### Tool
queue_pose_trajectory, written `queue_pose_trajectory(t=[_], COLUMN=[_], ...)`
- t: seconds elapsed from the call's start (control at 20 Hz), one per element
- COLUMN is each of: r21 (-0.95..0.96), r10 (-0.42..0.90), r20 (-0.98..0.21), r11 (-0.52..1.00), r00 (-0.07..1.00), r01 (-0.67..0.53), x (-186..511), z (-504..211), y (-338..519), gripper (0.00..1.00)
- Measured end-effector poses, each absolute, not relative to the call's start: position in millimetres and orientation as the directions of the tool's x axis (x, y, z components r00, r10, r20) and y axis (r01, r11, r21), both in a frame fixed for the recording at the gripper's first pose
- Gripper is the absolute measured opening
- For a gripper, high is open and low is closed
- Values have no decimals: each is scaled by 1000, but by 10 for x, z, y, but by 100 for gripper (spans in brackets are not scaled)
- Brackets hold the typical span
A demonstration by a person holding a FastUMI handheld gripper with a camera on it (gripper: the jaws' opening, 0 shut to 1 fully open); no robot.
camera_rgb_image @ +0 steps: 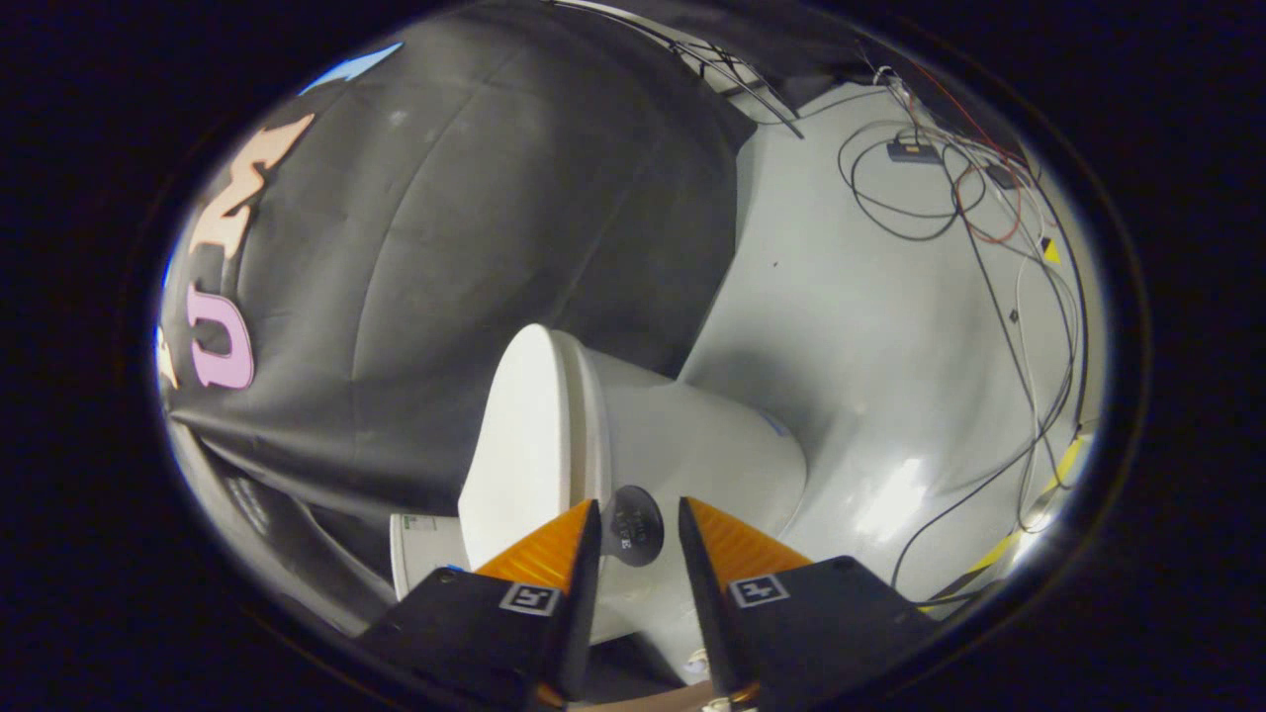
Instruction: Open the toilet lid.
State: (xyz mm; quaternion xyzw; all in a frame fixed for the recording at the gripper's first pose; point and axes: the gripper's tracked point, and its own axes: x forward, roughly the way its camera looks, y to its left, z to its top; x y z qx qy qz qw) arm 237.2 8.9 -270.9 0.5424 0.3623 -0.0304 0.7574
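Furthest left hangs the booth's black cloth wall, and in front of it stands the white toilet, seen with the view rolled so its top faces left. The toilet lid is the flat, pale oval on that left side; it looks down on the seat, a thin dark seam marking where the 2 meet. Moving right, the gripper is set partly open, its 2 orange fingers apart with nothing pressed between them; a small dark round knob or button on the bowl's side sits in the gap just ahead of them. I judge the lid to be stiff, light moulded plastic, smooth and glossy, so pinching its face would likely slip; the better hold is its thin front rim, a finger hooked under the seam, then swung up on its hinge. Further right lies pale grey floor with loose cables.
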Motion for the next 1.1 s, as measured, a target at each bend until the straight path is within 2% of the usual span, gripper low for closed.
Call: queue_pose_trajectory(t=[0.1,0.25,0.35,0.5,0.7,0.85,1.1], r21=[811,847,860,833,757,719,591], r10=[337,368,350,311,261,234,147], r20=[-574,-531,-509,-552,-624,-651,-687], r11=[356,200,175,253,435,496,683], r00=[746,764,786,774,737,722,712], r01=[464,492,479,492,487,487,430], x=[2385,2378,2394,2394,2351,2328,2208], z=[-2687,-2582,-2558,-2563,-2505,-2431,-2401], y=[89,95,92,74,33,-21,-22], gripper=[26,12,1,0,0,0,0])
